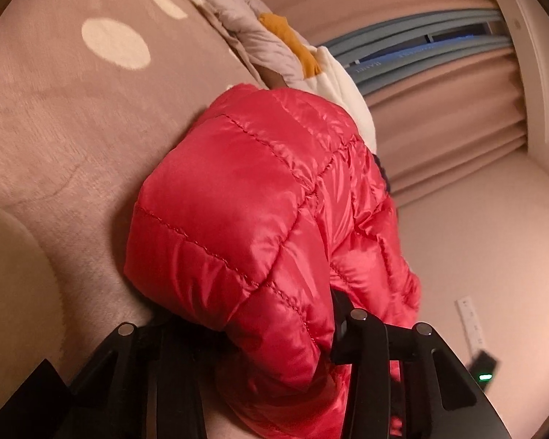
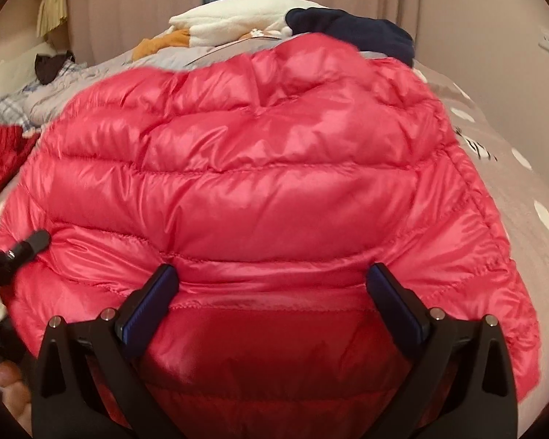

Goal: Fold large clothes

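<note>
The red puffer jacket (image 2: 256, 183) lies spread on the bed's dotted cover (image 1: 73, 117), its hem nearest me. My right claw (image 2: 272, 303) is spread wide over that hem, gripping nothing. My left claw (image 1: 274, 329) pinches the jacket's edge. Beyond sit a white fleece (image 2: 230, 22) and a navy garment (image 2: 351, 29)
</note>
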The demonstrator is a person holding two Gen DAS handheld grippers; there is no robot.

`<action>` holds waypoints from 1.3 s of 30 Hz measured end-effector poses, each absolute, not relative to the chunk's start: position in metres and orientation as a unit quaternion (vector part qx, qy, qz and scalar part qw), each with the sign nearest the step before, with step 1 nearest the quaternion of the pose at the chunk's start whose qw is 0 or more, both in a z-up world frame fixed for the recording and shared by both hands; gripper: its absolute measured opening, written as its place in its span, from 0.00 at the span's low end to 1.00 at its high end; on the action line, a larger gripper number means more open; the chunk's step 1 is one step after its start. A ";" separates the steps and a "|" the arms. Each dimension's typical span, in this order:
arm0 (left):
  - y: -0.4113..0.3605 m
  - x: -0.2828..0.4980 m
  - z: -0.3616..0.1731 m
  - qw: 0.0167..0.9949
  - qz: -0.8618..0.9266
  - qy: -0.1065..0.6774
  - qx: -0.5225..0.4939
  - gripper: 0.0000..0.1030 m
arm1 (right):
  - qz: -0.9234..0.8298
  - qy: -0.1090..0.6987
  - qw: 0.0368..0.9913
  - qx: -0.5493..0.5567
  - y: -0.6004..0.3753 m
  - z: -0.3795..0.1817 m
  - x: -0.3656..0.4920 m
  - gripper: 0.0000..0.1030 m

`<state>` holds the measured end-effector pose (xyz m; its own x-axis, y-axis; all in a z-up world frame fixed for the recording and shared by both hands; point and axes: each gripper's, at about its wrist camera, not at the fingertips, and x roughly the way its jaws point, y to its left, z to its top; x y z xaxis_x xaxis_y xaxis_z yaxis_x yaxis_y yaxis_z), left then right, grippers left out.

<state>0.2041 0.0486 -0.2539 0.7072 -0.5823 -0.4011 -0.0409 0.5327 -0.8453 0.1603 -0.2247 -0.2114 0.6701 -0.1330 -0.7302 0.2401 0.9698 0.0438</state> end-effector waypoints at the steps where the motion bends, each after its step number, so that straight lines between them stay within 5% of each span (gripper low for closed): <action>1: 0.049 0.202 -0.253 0.810 -0.165 0.342 -0.447 0.41 | -0.113 0.386 0.911 0.087 -0.230 -0.205 0.156 0.99; 7: 0.053 0.205 -0.258 0.800 -0.172 0.345 -0.459 0.41 | -0.176 0.289 0.901 0.271 -0.306 -0.185 0.083 0.99; 13: 0.054 0.205 -0.258 0.800 -0.171 0.345 -0.460 0.41 | -0.273 0.241 0.883 0.296 -0.345 -0.183 0.046 1.00; 19: 0.055 0.204 -0.259 0.799 -0.171 0.345 -0.461 0.41 | -0.196 0.311 0.835 0.410 -0.373 -0.237 0.067 1.00; 23: 0.056 0.206 -0.259 0.797 -0.171 0.346 -0.464 0.41 | -0.180 0.285 0.844 0.417 -0.354 -0.237 0.083 1.00; 25: 0.058 0.206 -0.261 0.795 -0.170 0.345 -0.469 0.41 | -0.108 0.286 0.844 0.441 -0.346 -0.243 0.095 0.93; 27: 0.060 0.204 -0.261 0.792 -0.167 0.343 -0.477 0.41 | -0.120 0.289 0.844 0.437 -0.341 -0.246 0.097 0.68; 30: 0.067 0.193 -0.251 0.816 -0.131 0.327 -0.458 0.39 | -0.075 0.274 0.833 0.476 -0.339 -0.252 0.096 0.50; 39: 0.116 0.148 -0.209 0.870 -0.009 0.237 -0.432 0.34 | 0.015 0.358 0.841 0.405 -0.264 -0.251 0.147 0.50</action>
